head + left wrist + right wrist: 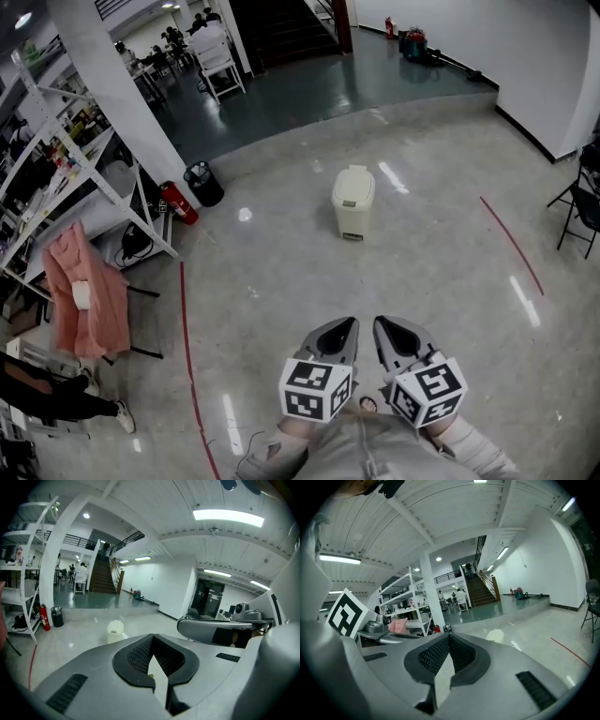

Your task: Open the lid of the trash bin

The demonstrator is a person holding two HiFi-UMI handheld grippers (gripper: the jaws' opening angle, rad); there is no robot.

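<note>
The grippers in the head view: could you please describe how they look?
Both the left gripper and right gripper are smooth grey shells tapering to a point, lined with black ribbed pads. Each carries a white cube printed with black square markers. The person's sleeves are light grey.

The 2 tongs were held near and low, side by side, the left tongs (347, 324) just beside the right tongs (384, 324), both pointing far, each with jaws together, empty.

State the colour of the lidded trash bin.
Cream, or pale beige; the trash bin shows best in the head view.
</note>
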